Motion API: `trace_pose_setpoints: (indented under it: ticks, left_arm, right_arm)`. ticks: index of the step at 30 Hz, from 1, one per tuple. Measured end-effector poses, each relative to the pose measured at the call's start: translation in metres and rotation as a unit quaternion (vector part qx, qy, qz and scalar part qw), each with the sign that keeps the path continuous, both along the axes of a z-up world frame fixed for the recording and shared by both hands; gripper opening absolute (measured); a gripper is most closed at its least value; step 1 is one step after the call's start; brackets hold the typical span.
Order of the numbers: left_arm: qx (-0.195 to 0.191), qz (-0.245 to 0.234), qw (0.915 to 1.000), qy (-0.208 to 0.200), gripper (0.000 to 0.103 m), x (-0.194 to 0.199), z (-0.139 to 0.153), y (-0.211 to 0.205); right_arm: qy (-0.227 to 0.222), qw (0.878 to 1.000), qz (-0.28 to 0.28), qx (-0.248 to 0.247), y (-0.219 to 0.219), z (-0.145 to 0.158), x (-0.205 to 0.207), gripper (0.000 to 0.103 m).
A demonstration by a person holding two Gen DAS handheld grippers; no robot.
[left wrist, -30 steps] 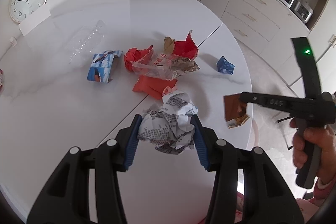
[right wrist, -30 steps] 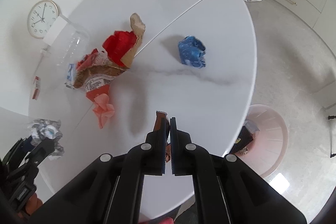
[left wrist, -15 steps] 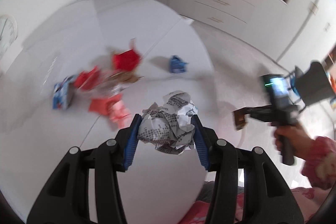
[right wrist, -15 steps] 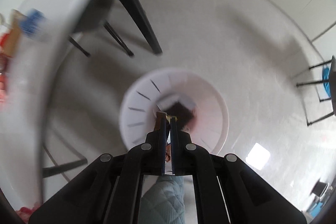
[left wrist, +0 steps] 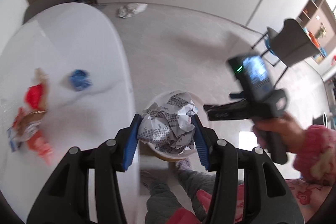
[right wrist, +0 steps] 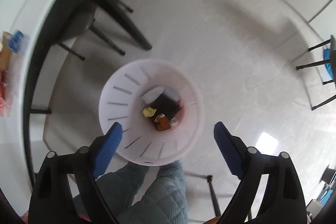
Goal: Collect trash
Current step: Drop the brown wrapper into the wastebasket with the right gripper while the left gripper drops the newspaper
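Observation:
My left gripper (left wrist: 167, 131) is shut on a crumpled newspaper ball (left wrist: 168, 121) and holds it in the air above the white waste bin (left wrist: 156, 99) on the floor. My right gripper (right wrist: 168, 138) is open and empty, directly over the same bin (right wrist: 117, 98). A brown wrapper (right wrist: 162, 122) lies at the bin's bottom among other scraps. The right gripper also shows in the left wrist view (left wrist: 206, 111), to the right of the ball.
The white round table (left wrist: 63, 39) is at the left with a blue wad (left wrist: 79, 79), red paper (left wrist: 34, 96) and wrappers (left wrist: 29, 127). Dark table legs (right wrist: 117, 12) stand beside the bin. A chair (left wrist: 294, 45) stands at the right. My legs (right wrist: 147, 192) are below.
Both grippers swung from over the table to above the floor bin. My right gripper opened and the brown wrapper dropped into the bin. The left kept hold of the newspaper ball.

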State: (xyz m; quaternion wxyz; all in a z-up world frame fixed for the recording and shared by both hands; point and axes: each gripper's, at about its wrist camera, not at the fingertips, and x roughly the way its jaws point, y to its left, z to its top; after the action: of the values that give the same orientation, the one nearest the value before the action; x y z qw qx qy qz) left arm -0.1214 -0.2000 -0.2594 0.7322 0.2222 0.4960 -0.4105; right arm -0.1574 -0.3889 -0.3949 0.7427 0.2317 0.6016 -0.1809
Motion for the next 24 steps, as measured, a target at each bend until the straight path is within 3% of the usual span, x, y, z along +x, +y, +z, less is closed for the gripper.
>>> trace_pose_setpoints:
  ticks: [4,6,11,14,18,24]
  left_arm:
    - [0.02,-0.014,0.9995,0.018,0.048,-0.01,-0.029,-0.031]
    - [0.035,-0.019,0.9988,0.03,0.053,-0.012,-0.049,-0.044]
    - [0.082,-0.026,0.9954,0.042,0.077,-0.018,-0.098,-0.064]
    - [0.089,-0.02,0.9946,0.05,0.079,-0.017,-0.105,-0.068]
    - [0.072,0.0,0.9964,0.045,0.085,-0.02,-0.086,-0.064]
    - [0.012,0.066,0.9978,-0.001,0.092,-0.002,-0.01,-0.026]
  right_arm:
    - [-0.026,0.999,-0.011,-0.029,-0.021,0.04,-0.029,0.096]
    - [-0.035,0.999,-0.022,-0.036,-0.031,0.052,-0.041,0.097]
    - [-0.035,0.998,-0.036,-0.023,-0.045,0.052,-0.052,0.097]
    - [-0.029,0.999,-0.033,-0.018,-0.046,0.047,-0.051,0.097]
    - [-0.036,0.999,-0.025,-0.018,-0.043,0.052,-0.047,0.097]
    - [-0.087,0.995,0.012,-0.04,-0.023,0.102,-0.03,0.097]
